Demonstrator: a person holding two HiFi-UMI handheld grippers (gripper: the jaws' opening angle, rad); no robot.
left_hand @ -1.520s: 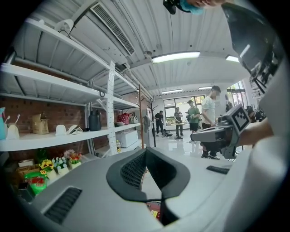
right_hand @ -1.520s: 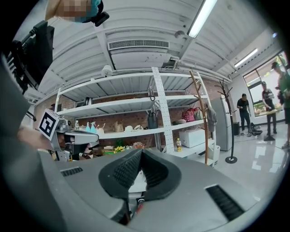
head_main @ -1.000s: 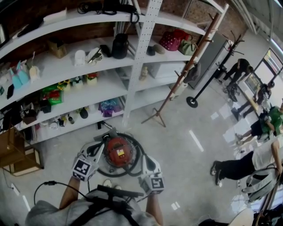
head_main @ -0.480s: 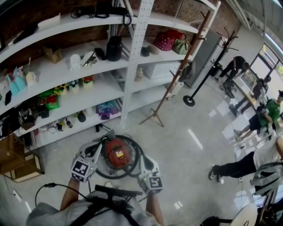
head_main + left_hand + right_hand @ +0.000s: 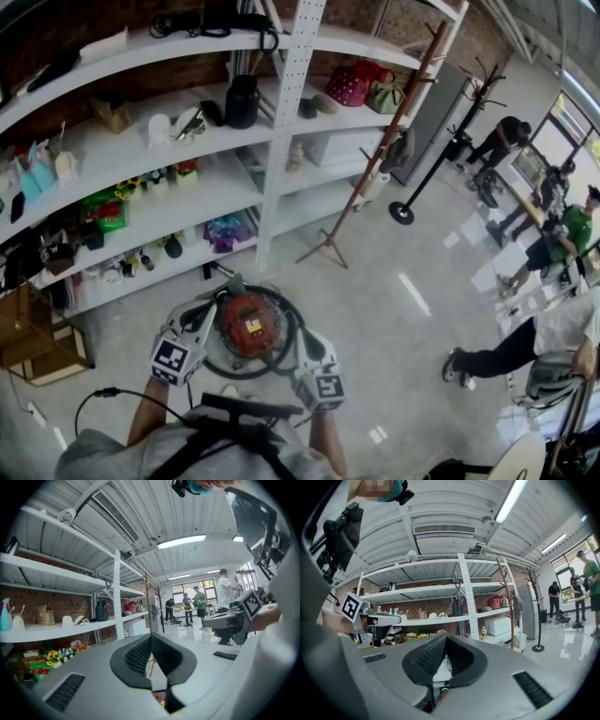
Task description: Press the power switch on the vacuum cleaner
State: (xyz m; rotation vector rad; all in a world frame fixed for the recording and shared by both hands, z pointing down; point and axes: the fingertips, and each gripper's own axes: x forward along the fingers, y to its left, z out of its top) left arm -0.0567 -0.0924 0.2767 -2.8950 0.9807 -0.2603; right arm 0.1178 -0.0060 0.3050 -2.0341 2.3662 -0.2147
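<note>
Vacuum cleaner (image 5: 248, 326) between left gripper (image 5: 204, 314), right gripper (image 5: 305, 342); both jaws pressed together, empty.

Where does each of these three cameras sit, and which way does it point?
Head view: on the person's head, looking steeply down at the red vacuum cleaner; forearms, left tool and right tool show.
Left gripper view: on the left tool, looking along its shut jaws toward shelves and windows; right tool at right.
Right gripper view: on the right tool, looking along its shut jaws at the shelves; left tool at left.
Shared: all three see the white shelves and black jug.
</note>
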